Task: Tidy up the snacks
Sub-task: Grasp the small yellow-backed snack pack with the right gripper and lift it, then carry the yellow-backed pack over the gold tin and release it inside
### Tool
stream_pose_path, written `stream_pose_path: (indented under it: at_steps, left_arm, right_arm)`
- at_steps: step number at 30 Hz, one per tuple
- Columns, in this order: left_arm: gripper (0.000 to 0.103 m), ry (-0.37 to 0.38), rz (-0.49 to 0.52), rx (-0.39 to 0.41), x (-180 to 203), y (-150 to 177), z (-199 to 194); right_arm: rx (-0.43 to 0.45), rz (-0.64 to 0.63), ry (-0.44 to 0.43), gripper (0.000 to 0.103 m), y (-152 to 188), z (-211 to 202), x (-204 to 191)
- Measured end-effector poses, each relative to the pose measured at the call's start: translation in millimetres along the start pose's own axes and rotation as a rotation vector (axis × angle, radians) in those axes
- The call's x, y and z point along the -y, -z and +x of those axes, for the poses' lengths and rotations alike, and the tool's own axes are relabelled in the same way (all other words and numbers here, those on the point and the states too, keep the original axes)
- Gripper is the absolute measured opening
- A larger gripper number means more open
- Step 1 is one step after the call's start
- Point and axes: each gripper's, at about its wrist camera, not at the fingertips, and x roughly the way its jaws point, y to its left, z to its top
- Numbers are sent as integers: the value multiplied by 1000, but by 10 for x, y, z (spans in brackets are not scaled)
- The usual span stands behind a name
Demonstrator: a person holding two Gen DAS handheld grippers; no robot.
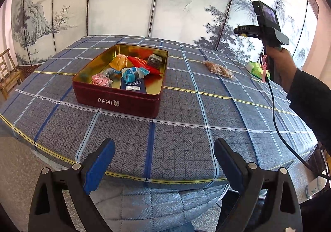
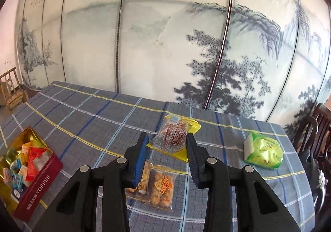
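Lying loose on the checked tablecloth (image 1: 186, 128), right of centre in the left wrist view: a clear bag of fried dough twists (image 1: 219, 69), and further right a green packet (image 1: 256, 69), partly hidden behind a person's hand (image 1: 281, 66) and a black cable (image 1: 275, 111) trailing down from it. Behind the table, a painted folding screen (image 1: 124, 8); at far left, a wooden chair (image 1: 8, 74). Left of centre, an open red tin (image 1: 115, 103) with a gold inside, holding an orange packet (image 1: 120, 61), a red packet (image 1: 142, 64), a dark cube-shaped packet (image 1: 154, 60), blue packets (image 1: 132, 73), a pink packet (image 1: 101, 80) and a dark blue box (image 1: 133, 87). At the bottom of that view, left gripper (image 1: 164, 155) spread wide over the near table edge, nothing between its pads. In the right wrist view, right gripper (image 2: 167, 136) pinching a clear packet of red-brown snack with yellow edging (image 2: 171, 134), held above the cloth at centre; bag of dough twists directly below it, green packet at right, tin at lower left, well apart.
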Motion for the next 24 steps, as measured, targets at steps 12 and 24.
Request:
stream_pose_path:
  at_steps: [12,24]
  left_arm:
    - [94,-15,12,-2,31,35,-25]
    - [94,-26,-2,-20,-29,64,8]
  right_arm:
    - [98,-128,8,38,-84,-414,-486]
    - [85,-198,-5,38,2,-346,-825]
